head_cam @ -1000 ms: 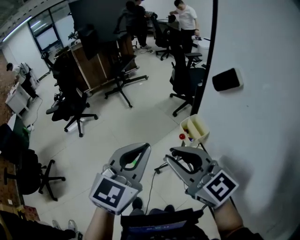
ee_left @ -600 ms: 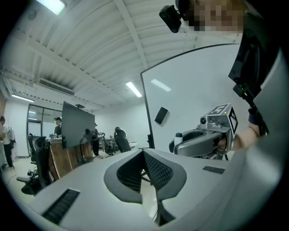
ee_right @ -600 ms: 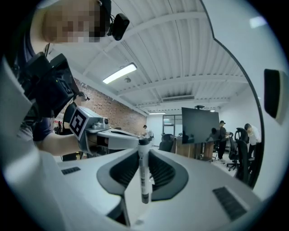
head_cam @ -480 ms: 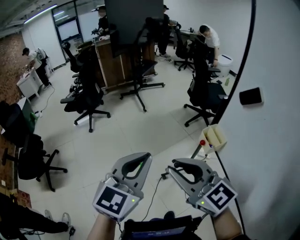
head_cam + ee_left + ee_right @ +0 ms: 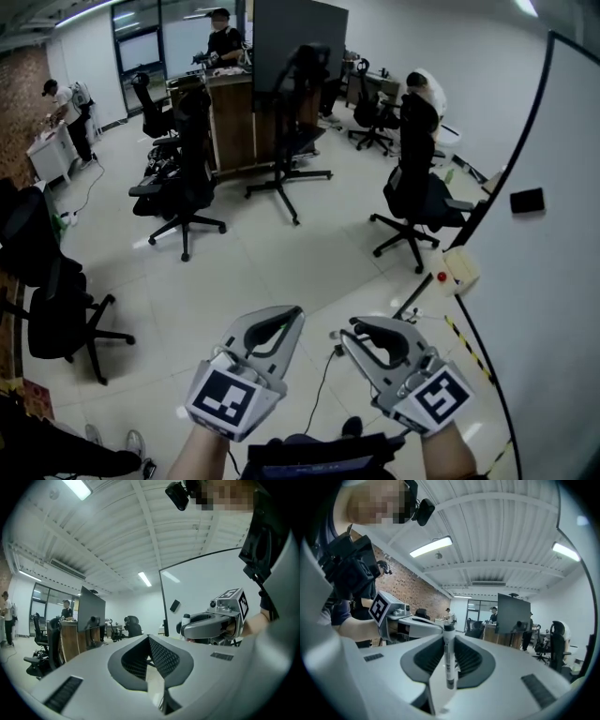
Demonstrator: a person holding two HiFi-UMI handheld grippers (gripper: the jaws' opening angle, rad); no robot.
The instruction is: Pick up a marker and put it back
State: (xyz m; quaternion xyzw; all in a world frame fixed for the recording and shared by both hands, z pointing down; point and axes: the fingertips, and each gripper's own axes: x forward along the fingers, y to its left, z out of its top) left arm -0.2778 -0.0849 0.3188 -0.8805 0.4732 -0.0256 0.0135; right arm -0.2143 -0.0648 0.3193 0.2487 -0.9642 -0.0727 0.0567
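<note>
Marker: pinched between the pads of the right gripper. White barrel, long axis upright in the right gripper view, black cap at the top end. Left gripper: jaws pressed together, nothing between. Both grippers held over the floor.

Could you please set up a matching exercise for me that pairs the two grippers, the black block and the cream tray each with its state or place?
Things:
1. left gripper
2. right gripper
3. black block
4. cream tray

States or places:
A. jaws shut on a white marker
B. on the white face of the whiteboard
C. jaws together with nothing between them
D. at the whiteboard's black frame edge

Pairs: 1-C; 2-A; 3-B; 4-D
</note>
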